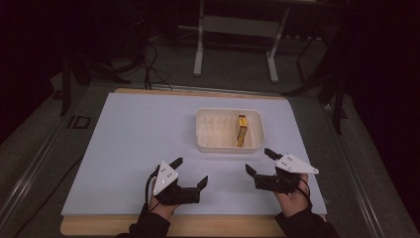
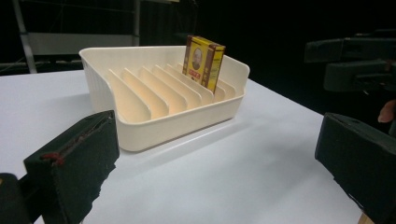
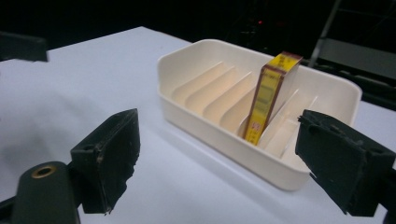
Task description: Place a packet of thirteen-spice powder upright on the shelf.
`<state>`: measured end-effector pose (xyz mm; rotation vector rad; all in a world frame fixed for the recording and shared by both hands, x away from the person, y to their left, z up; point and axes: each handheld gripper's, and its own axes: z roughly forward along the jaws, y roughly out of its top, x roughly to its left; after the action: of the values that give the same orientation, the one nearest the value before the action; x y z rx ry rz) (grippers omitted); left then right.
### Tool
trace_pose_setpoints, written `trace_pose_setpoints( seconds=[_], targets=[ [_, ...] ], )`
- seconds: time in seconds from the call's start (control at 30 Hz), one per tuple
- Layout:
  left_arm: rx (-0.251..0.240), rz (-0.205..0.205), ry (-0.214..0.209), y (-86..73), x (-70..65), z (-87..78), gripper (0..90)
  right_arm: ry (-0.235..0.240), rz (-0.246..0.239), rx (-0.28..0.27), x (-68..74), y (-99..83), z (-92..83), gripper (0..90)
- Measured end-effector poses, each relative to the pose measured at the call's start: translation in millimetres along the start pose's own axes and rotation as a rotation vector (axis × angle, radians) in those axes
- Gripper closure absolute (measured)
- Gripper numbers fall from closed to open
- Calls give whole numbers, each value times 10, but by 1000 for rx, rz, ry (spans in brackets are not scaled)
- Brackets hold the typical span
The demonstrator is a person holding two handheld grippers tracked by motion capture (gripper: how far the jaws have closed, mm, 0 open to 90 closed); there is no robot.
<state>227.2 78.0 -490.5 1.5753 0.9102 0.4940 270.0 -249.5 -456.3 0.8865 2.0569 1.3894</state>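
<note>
A cream slotted tray sits right of the table's middle. One yellow and brown box stands on edge in a slot toward its right end. The same tray and box appear ahead of my left gripper, which rests open near the front edge, left of centre, with nothing between its jaws. My right gripper is open too, just in front of the tray's right corner. In the right gripper view the box stands upright in the tray between dividers.
The white table top lies on a wooden board. Beyond the far edge stand a metal table frame and cables on a dark floor.
</note>
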Motion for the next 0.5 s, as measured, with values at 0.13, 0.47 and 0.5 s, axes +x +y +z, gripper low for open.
trace_pose_setpoints(
  seconds=[0.13, 0.47, 0.5],
  targets=[
    [1, 0, -1, -1, -2, 0, 7, 14, -21, 14, 14, -46, -61, 139],
    [2, 2, -6, -1, -3, -3, 7, 64, -25, 69, -38, -226, -182, 152],
    [2, 3, -5, -1, -2, -2, 7, 60, -32, 74, -50, -239, -192, 152]
  ],
)
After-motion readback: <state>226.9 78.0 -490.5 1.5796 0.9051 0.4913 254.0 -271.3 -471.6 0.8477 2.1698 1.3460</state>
